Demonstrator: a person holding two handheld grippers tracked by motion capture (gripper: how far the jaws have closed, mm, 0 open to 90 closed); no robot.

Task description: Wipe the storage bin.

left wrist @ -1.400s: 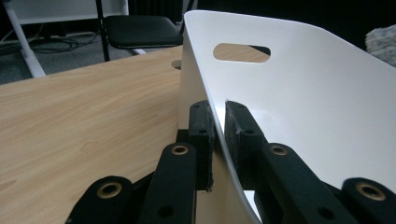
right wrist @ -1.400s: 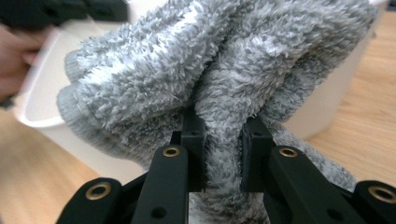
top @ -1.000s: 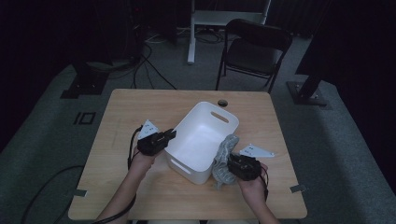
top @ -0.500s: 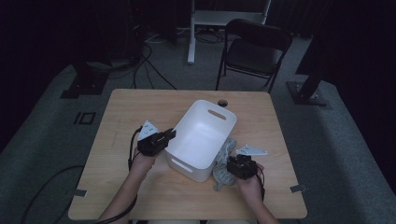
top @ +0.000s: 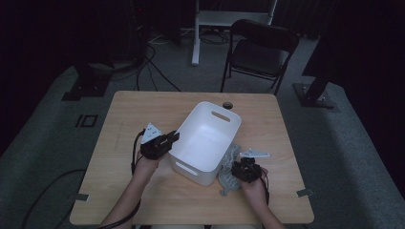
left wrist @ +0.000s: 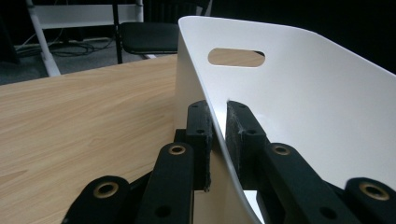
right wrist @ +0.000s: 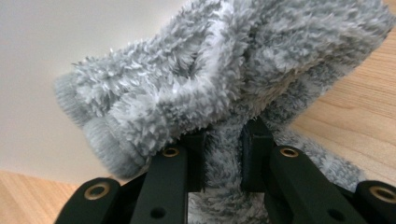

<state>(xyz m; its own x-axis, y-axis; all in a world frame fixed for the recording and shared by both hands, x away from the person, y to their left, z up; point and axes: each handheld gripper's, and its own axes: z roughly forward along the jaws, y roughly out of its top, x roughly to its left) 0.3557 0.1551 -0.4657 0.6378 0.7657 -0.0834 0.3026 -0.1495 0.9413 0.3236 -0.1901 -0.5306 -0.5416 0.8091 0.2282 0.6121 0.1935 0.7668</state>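
Left tool (left wrist: 215,135) clamped on the near rim of the white plastic tub (top: 208,141); right tool (right wrist: 223,154) pinching the fluffy grey fabric item (right wrist: 224,88), which lies on the pale wooden surface (top: 119,119) against the tub's right wall. Advice: hold the tub steady, lift the fabric clear over the rim before letting go
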